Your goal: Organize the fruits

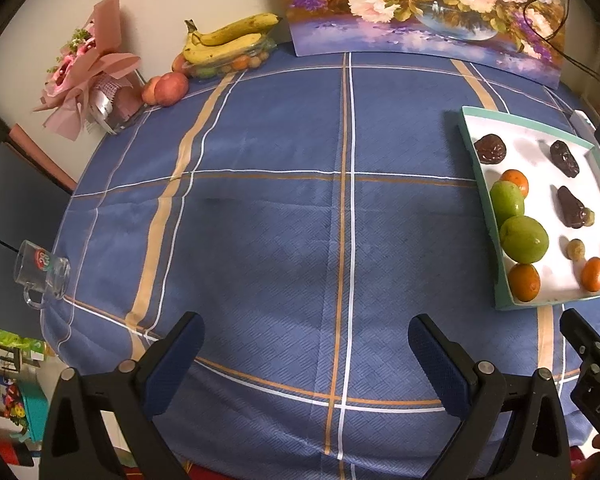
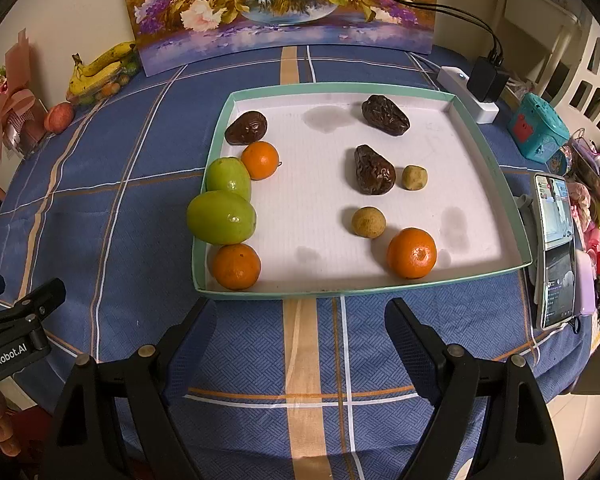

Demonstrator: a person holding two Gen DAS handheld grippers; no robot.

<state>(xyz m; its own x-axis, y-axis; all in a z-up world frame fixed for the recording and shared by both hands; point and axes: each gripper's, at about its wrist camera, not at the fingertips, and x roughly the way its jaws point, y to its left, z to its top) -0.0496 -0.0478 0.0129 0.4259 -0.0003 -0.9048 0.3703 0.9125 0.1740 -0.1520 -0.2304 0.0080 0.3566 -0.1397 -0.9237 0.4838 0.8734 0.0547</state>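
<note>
The right gripper [image 2: 300, 316] hangs with its jaws wide and empty, just short of the near rim of the tray [image 2: 496, 152]. The left gripper [image 1: 304, 336] is also spread wide, holding nothing, over the blue cloth [image 1: 260, 240] well left of the tray. Inside the tray, two green fruits [image 2: 222, 216] and two oranges [image 2: 236, 266] line its left wall; a third orange [image 2: 412, 253] sits near its front right. Bananas [image 1: 228, 40] lie far beyond the tray's left.
</note>
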